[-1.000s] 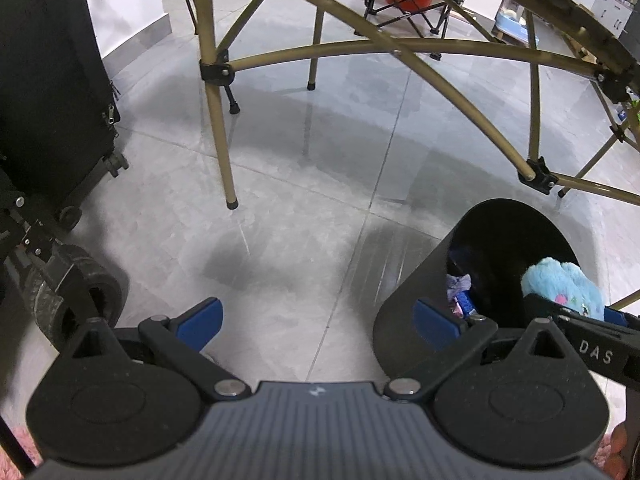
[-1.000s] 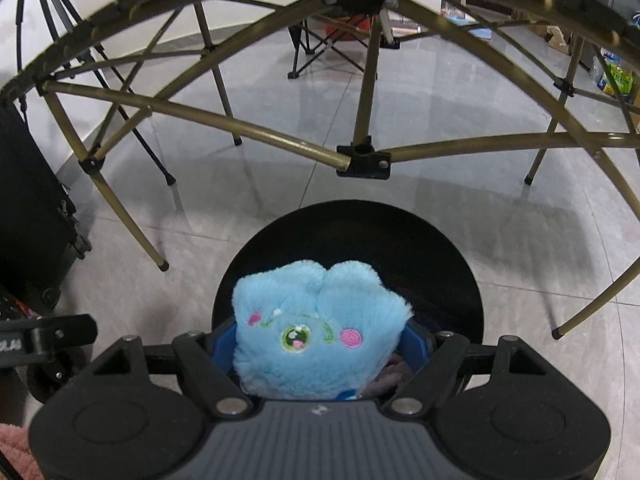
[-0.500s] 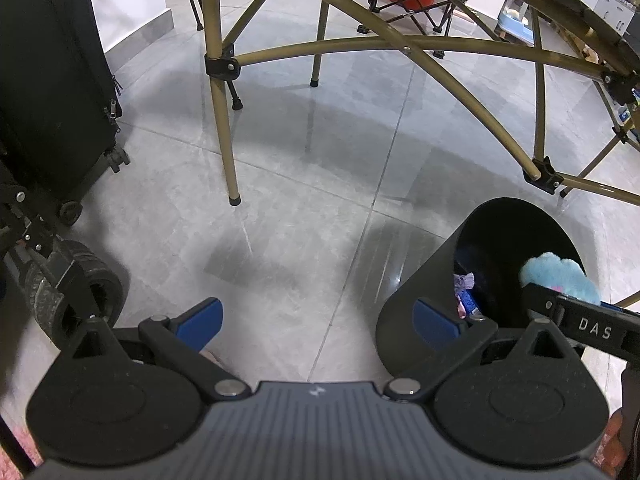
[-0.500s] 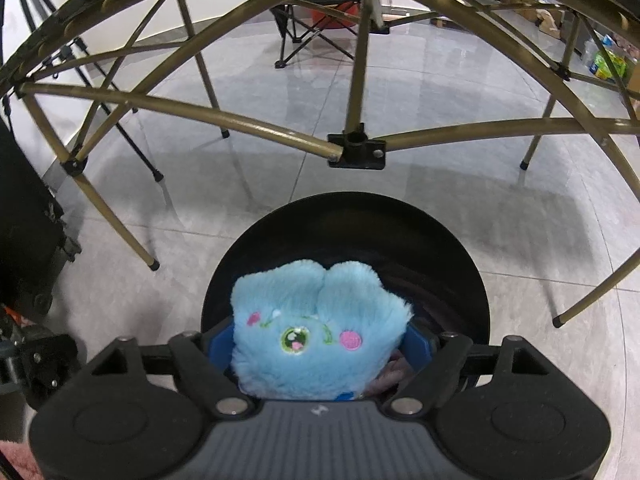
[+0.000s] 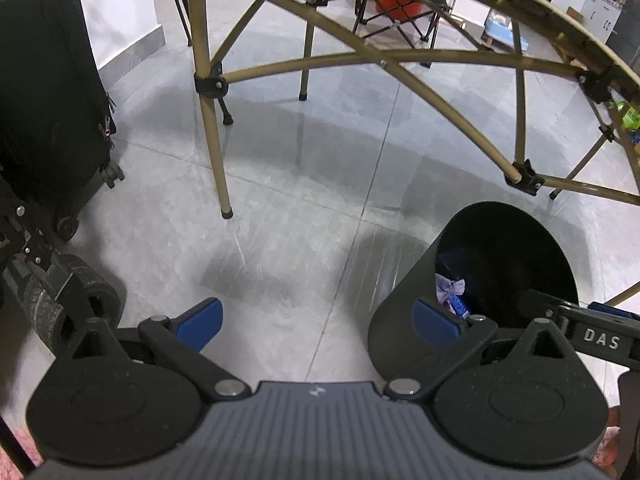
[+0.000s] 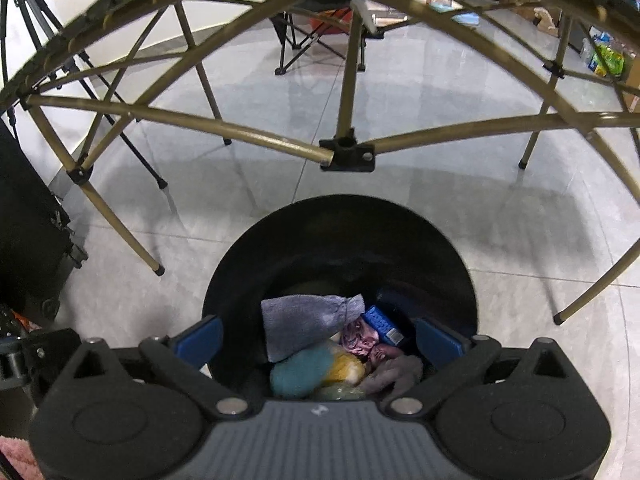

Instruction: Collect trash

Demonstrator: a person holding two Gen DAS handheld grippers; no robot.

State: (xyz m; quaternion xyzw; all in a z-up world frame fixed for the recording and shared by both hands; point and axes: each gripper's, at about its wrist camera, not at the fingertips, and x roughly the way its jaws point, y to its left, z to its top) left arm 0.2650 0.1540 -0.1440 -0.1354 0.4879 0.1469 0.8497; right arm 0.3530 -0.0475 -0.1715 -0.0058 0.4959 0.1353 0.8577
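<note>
Right gripper [image 6: 318,338] jaws opening, empty, over black bin [image 6: 340,236] holding grey cloth [image 6: 308,322]

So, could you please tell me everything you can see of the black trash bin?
The black trash bin is round, smooth and plastic-looking, open-topped with no lid, standing on the grey tiled floor beside the gold table frame. Inside lie a grey cloth, a blue box, a teal and yellow soft thing and crumpled pink wrapping. The right tool, opening and empty, hangs over its near rim.

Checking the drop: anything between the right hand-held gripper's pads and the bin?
Nothing. In the right wrist view the right hand-held gripper is opening, empty, directly over the black bin.
</note>
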